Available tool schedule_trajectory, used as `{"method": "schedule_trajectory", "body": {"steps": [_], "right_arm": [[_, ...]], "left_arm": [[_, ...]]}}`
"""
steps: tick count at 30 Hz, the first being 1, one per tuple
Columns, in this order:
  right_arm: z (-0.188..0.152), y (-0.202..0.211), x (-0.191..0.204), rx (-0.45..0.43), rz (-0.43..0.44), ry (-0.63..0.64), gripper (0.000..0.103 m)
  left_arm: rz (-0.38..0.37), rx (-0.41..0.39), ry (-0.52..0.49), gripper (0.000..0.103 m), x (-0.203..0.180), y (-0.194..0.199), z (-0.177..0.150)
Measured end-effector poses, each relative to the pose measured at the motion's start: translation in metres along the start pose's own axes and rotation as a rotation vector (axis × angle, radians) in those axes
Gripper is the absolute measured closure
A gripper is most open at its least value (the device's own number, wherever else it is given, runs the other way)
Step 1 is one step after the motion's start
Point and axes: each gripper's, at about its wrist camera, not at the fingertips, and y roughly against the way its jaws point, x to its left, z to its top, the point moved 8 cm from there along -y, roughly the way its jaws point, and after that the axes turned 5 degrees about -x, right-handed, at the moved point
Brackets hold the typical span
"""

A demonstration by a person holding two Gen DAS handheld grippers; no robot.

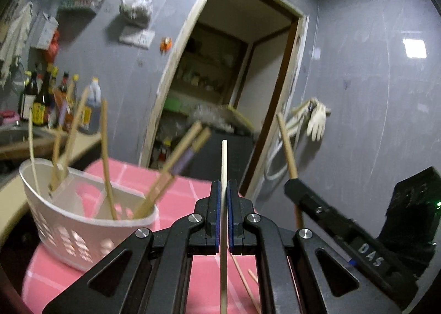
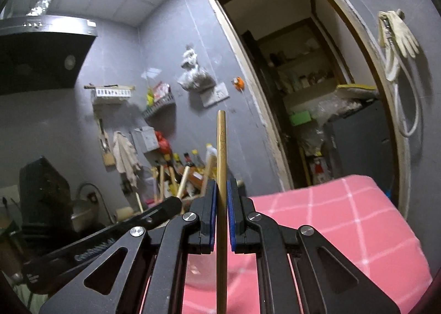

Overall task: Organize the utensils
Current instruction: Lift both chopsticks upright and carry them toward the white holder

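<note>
My left gripper [image 1: 223, 190] has its fingers [image 1: 213, 203] closed on a pale thin chopstick [image 1: 224, 159], which stands upright between the blue pads, its tip well above the fingertips and its lower length running down past them toward the camera. My right gripper [image 2: 221, 190] likewise has its fingers [image 2: 234, 203] pinched tight on a darker bamboo chopstick [image 2: 221, 143], also upright, its squared end standing clear above the fingertips. In the left wrist view, that right gripper [image 1: 292, 185] appears to the right of my left fingers, with its bamboo chopstick [image 1: 286, 145] projecting up at a slight tilt. To the left of my left fingers sits a white perforated basket [image 1: 71, 231] on the pink checked surface [image 1: 193, 184]; several chopsticks [image 1: 106, 159] lean in it at differing angles, blurred. Below and just right of the left fingers, two loose chopsticks [image 1: 242, 278] lie on the surface. In the right wrist view, the left gripper shows only as a black arm low to the left of my right fingers, and the pink surface [image 2: 330, 220] spreads to their right. Beyond the fingers in both views I note a grey wall, an open doorway [image 2: 303, 79], bottles [image 1: 38, 99] on a counter at far left, and pale gloves [image 2: 399, 35] hung beside the door frame.
</note>
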Motion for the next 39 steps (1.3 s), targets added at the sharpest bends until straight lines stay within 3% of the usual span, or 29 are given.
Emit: {"method": "schedule_trajectory", "body": {"steps": [4, 13, 20, 28, 39], "right_arm": [[0.015, -0.020, 0.020, -0.048, 0.043, -0.002, 0.097], [0.041, -0.077, 0.057, -0.182, 0.135, -0.025, 0.097], [0.045, -0.100, 0.061, -0.302, 0.107, -0.019, 0.097], [0.037, -0.109, 0.058, -0.369, 0.041, 0.038, 0.097], [0.019, -0.120, 0.050, -0.342, 0.021, 0.065, 0.097]], "left_arm": [[0.040, -0.076, -0.044, 0.100, 0.018, 0.011, 0.029], [0.158, -0.217, 0.045, 0.100, 0.110, 0.022, 0.099], [0.227, -0.313, 0.085, 0.100, 0.172, 0.027, 0.128], [0.301, -0.356, 0.116, 0.100, 0.213, 0.019, 0.120], [0.343, -0.372, 0.139, 0.100, 0.220, 0.013, 0.098]]}}
